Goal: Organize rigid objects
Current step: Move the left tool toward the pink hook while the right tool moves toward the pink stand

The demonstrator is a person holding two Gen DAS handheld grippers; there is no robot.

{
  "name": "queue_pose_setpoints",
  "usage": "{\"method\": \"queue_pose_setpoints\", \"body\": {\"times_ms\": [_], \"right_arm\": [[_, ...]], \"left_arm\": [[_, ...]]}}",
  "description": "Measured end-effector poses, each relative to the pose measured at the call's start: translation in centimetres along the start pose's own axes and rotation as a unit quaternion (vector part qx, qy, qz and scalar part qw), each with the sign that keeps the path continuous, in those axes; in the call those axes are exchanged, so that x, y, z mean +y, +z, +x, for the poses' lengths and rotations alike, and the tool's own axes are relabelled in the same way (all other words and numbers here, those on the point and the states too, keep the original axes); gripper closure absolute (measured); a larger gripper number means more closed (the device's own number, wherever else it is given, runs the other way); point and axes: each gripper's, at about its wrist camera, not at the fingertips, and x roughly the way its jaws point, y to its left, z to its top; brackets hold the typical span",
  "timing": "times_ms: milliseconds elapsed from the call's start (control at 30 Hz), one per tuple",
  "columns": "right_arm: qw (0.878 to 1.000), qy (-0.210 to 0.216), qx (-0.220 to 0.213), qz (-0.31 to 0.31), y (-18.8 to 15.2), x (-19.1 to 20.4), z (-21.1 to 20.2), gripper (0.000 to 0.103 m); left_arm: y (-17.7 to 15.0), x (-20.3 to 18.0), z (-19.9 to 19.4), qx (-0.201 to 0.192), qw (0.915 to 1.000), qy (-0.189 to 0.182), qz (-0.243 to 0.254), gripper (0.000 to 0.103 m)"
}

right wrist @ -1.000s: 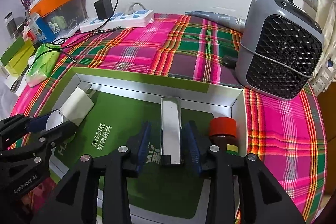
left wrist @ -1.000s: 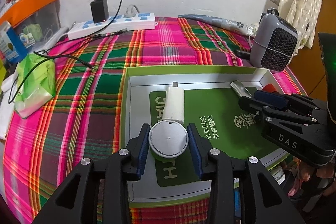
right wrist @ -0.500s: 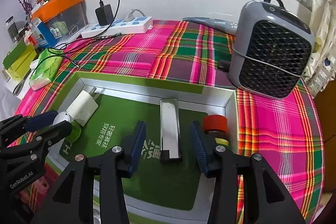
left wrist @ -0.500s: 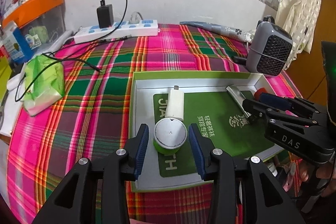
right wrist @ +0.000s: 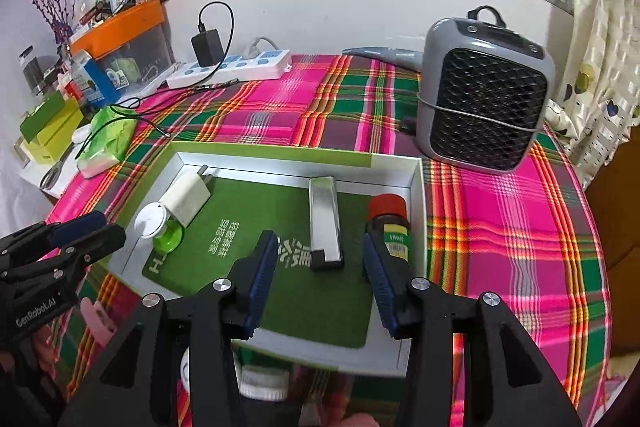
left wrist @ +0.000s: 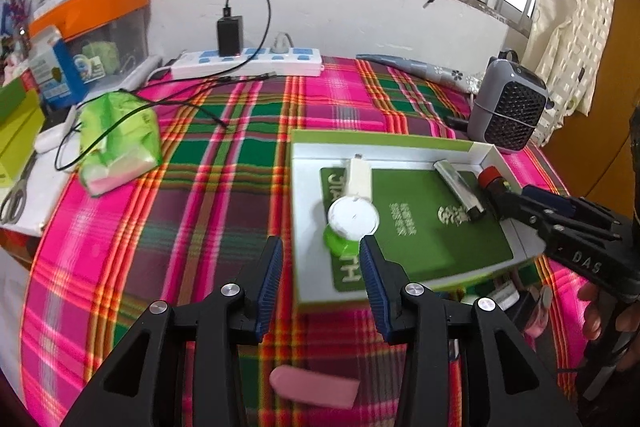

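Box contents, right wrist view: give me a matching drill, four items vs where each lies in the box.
Items:
1. white charger plug
2. silver lighter
3. red-capped bottle
4. white-lidded green container

Places:
A. against the box's right wall
B. mid-box, lying lengthwise on the green insert
C. far left corner, prongs toward the back wall
D. left side, nearer the camera than the plug

Pairs: 1-C, 2-B, 3-A, 4-D
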Motion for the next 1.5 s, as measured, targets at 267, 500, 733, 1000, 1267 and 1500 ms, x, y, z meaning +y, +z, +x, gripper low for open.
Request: {"method": "queue_pose_setpoints", "body": {"times_ms": [267, 500, 733, 1000, 1267, 1500], "right_arm": [[1.0, 0.0, -0.012, 0.011, -2.0, -0.5, -2.2, 0.057], [1.0, -0.008, -0.014, 0.008, -4.2, -0.8, -4.1, 0.057], [0.999, -0.026, -0.006, 0.025, -6.8, -1.8, -5.5, 0.057], [0.999, -0.025, 0.006, 0.034, -9.3, -0.6, -5.6, 0.057], [0.998, -0.048, 0.019, 0.021, -9.7, 0.7, -4.5, 0.056], [0.996, -0.074, 0.023, 0.035, -10.1, -0.5, -4.9, 0.056]], "left_arm": [[-1.9, 1.8, -1.4, 0.001, 0.9996, 0.001, -0.027, 0.064], [-3.7, 2.3, -2.2, 0.01, 0.9994, 0.002, -0.033, 0.063], [-5.3, 2.3, -2.5, 0.022, 0.999, 0.013, -0.038, 0.063], [-6.9, 1.0, -2.4, 0.034, 0.9991, -0.001, -0.027, 0.063], [-7.4, 0.1, -1.8, 0.048, 0.9987, -0.006, -0.018, 0.061], [-7.8, 1.5, -1.9, 0.054, 0.9981, 0.014, -0.026, 0.061]]}}
